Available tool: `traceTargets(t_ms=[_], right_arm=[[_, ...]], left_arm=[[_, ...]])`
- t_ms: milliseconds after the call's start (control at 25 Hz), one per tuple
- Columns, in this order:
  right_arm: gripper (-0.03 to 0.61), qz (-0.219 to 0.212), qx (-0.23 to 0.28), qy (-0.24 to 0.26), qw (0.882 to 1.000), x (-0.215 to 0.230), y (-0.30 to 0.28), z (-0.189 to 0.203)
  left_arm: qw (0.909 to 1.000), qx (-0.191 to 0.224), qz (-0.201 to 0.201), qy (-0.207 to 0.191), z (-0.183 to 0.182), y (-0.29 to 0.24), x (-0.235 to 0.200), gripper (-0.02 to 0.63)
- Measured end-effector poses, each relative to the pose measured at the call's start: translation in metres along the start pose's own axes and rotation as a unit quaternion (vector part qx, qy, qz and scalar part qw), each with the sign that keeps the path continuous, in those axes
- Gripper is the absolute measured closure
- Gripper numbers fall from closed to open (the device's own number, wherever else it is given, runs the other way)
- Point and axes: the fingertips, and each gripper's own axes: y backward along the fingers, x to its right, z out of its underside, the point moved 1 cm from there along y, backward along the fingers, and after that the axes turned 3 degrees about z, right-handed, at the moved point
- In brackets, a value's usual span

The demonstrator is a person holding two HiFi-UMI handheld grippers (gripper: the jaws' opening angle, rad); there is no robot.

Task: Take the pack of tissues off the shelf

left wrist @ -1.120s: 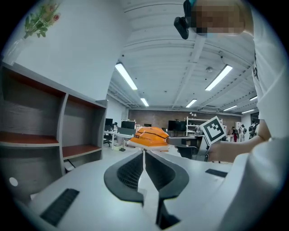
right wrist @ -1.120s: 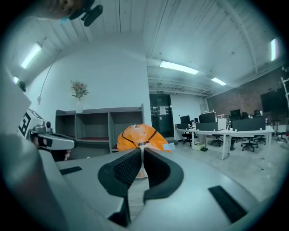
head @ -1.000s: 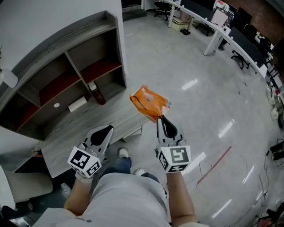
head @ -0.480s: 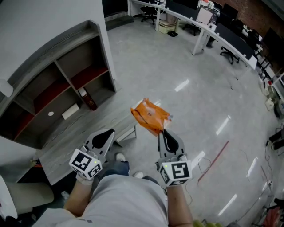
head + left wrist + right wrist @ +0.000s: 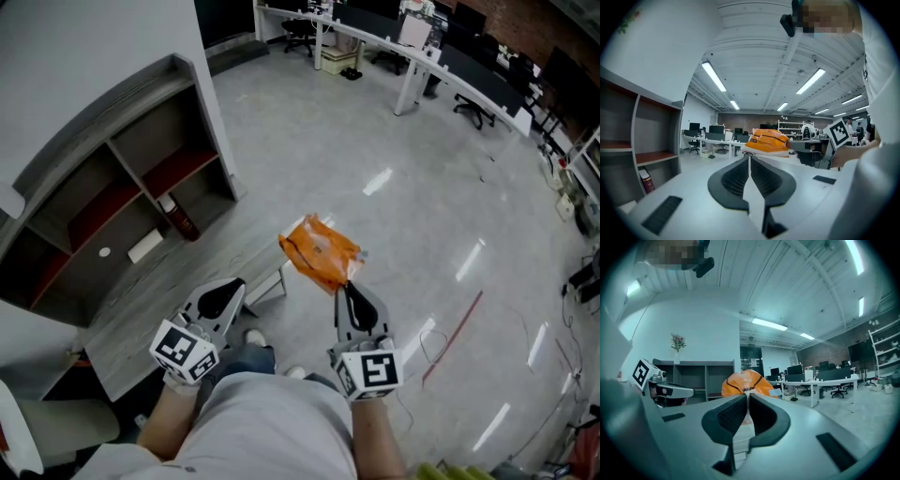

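Observation:
The orange pack of tissues (image 5: 320, 252) hangs in the air over the grey floor, clear of the shelf (image 5: 112, 187). My right gripper (image 5: 347, 286) is shut on its near edge; in the right gripper view the orange pack (image 5: 743, 383) bulges just past the closed jaws of the right gripper (image 5: 747, 397). The left gripper (image 5: 228, 292) floats lower left over the shelf's grey top, jaws together with nothing between them. From the left gripper view, the left gripper (image 5: 749, 158) points toward the pack (image 5: 766, 142) held beside it.
The grey shelf unit has red-lined compartments holding a dark bottle (image 5: 178, 217) and a white box (image 5: 145, 247). White desks with office chairs (image 5: 412, 56) line the far side of the room. A red cable (image 5: 453, 336) lies on the floor at right.
The shelf has slid left and farther away in the head view as the person moves off from it. The right gripper keeps holding the orange pack, and both grippers stay at the same spacing.

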Motion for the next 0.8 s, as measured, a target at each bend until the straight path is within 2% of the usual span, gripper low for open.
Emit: traceTargets(t_ms=[320,800], right_arm=[[0.548,-0.005,0.0,-0.006,1.0,-0.003,0.009,0.006],[0.548,-0.017,-0.001,-0.003,1.0,-0.01,-0.006,0.003]], left_arm=[[1.0,-0.004,0.002,-0.006,0.002,0.005,0.01,0.588],[0.9999,-0.008,0.006,-0.01,-0.002,-0.002,0.002,0.588]])
